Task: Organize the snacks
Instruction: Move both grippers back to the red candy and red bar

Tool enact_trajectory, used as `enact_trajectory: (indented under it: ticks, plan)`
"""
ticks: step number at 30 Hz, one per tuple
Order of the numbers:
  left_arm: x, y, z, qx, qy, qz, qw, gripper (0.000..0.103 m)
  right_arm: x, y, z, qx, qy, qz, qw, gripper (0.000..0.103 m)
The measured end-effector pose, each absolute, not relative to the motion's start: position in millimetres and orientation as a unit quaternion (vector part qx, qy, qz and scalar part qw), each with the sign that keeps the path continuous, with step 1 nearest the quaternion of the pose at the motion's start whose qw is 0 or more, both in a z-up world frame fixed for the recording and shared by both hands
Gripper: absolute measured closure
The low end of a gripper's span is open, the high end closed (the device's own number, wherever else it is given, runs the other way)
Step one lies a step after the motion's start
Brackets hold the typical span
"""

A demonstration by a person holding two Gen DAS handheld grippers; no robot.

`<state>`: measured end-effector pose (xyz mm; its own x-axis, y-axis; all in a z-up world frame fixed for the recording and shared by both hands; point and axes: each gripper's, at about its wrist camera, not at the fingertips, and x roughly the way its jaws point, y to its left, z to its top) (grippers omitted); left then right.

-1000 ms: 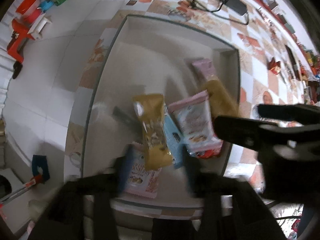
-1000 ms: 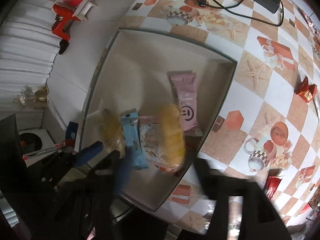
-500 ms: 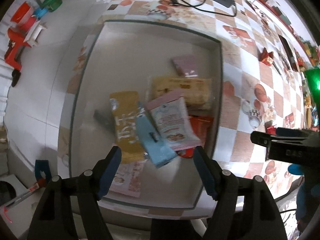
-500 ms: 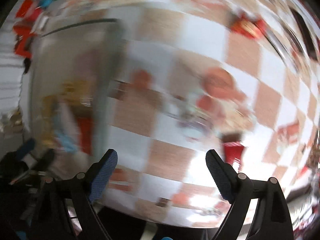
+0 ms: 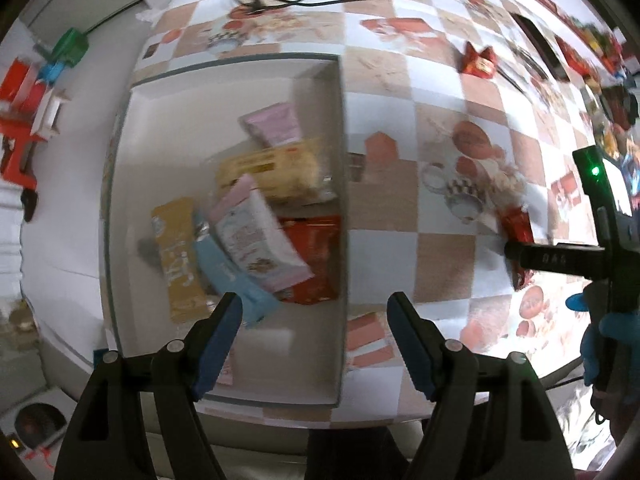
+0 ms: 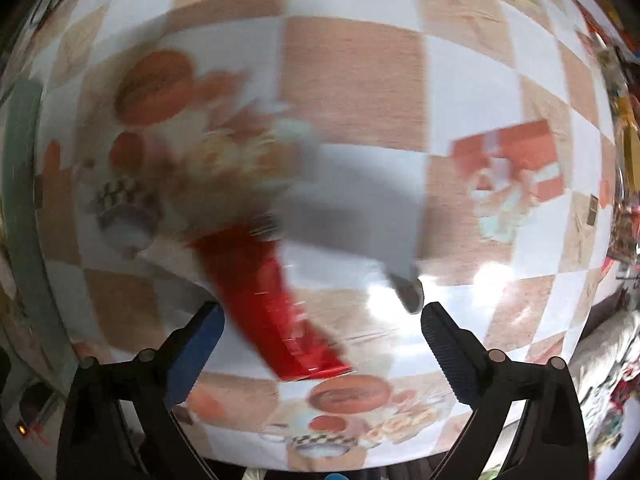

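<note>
Fingers of right gripper (image 6: 320,336) parted, just been opening, empty, above red snack packet (image 6: 276,300) on tablecloth beside white box (image 5: 120,184); left gripper (image 5: 316,320) open, empty over box's near edge; several packets boxed, red ones outstanding

Snack packet print too blurred; no legible text anywhere.

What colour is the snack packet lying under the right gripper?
Red packet, clearest in the right wrist view.
</note>
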<state>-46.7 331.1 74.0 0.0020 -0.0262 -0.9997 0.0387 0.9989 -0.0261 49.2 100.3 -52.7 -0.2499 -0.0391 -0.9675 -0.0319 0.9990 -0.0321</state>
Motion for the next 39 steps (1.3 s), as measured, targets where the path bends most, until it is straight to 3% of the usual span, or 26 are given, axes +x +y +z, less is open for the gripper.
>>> enact_trajectory:
  ticks: [10, 24, 30, 39]
  plan:
    - [-20, 263, 73, 0.049, 0.705, -0.068, 0.704, 0.024, 34, 26, -61, 0.026, 0.793, -0.017, 0.608, 0.0]
    - [98, 172, 59, 0.112, 0.683, -0.106, 0.714, 0.024, -15, 34, -54, 0.012, 0.773, -0.005, 0.634, 0.0]
    - [133, 128, 44, 0.217, 0.651, -0.132, 0.715, 0.024, 15, 44, -45, 0.005, 0.779, 0.001, 0.627, 0.0]
    - [173, 112, 3, 0.228, 0.674, -0.133, 0.69, 0.025, 17, 48, -47, 0.0, 0.785, 0.006, 0.619, 0.0]
